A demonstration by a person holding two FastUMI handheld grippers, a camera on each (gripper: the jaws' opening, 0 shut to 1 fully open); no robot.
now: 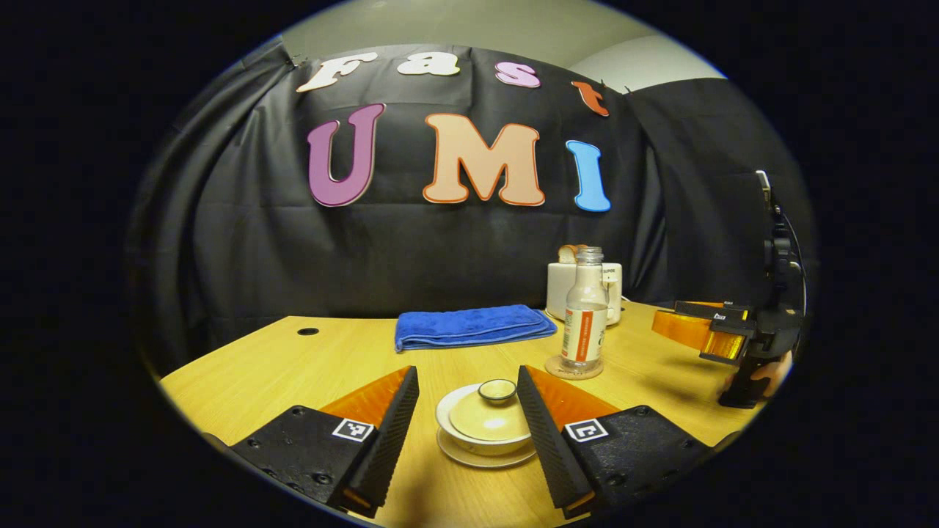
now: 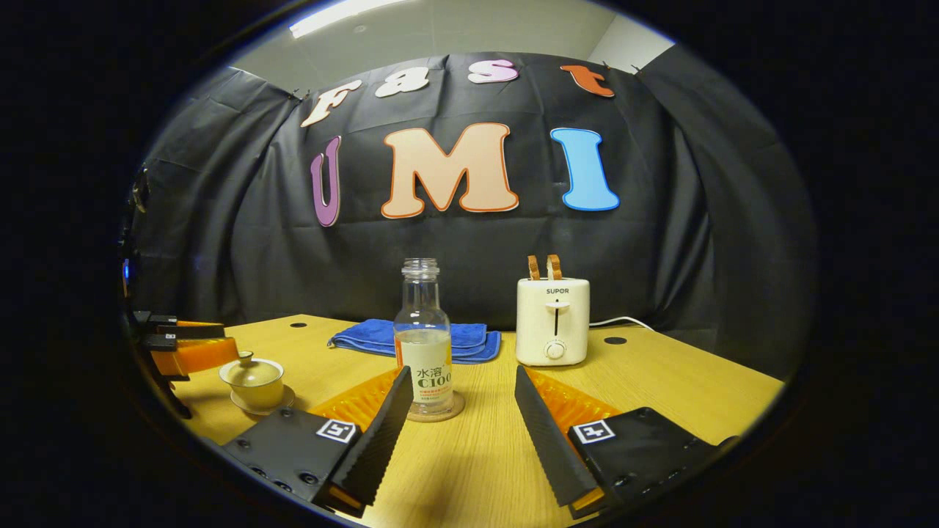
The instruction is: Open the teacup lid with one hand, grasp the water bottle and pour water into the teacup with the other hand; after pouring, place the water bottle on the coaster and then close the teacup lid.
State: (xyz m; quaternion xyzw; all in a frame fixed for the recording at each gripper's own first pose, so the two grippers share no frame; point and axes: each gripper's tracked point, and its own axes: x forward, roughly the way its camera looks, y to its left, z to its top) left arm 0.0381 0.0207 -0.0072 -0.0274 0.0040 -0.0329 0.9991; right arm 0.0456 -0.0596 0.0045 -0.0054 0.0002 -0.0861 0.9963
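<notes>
Left gripper: I see my left gripper (image 1: 467,411) spread wide, fingers apart on either side of the teacup (image 1: 486,433), touching nothing.
Right gripper: my right gripper (image 2: 458,411) is released too, its fingers wide apart with bare wood between them; the water bottle (image 2: 424,345) stands just ahead, nearer the left finger.
Teacup: it sits on its saucer (image 1: 484,456) near the worktop's (image 1: 293,367) front edge, lid (image 1: 490,418) on, knob up. In the right gripper view I see it toward the left edge (image 2: 253,381), with the left gripper (image 2: 183,345) just beside it.
Water bottle: upright and uncapped, standing on the round coaster (image 1: 574,367), behind and to the right of the teacup in the left gripper view (image 1: 585,312); partly filled.
Other gripper: in the left gripper view the right gripper (image 1: 715,330) hangs over the right edge, a hand (image 1: 770,370) under it.
Back of worktop: a folded blue towel (image 1: 473,326) lies along the rear edge; a white toaster (image 2: 552,319) with bread in its slots stands beside it.
</notes>
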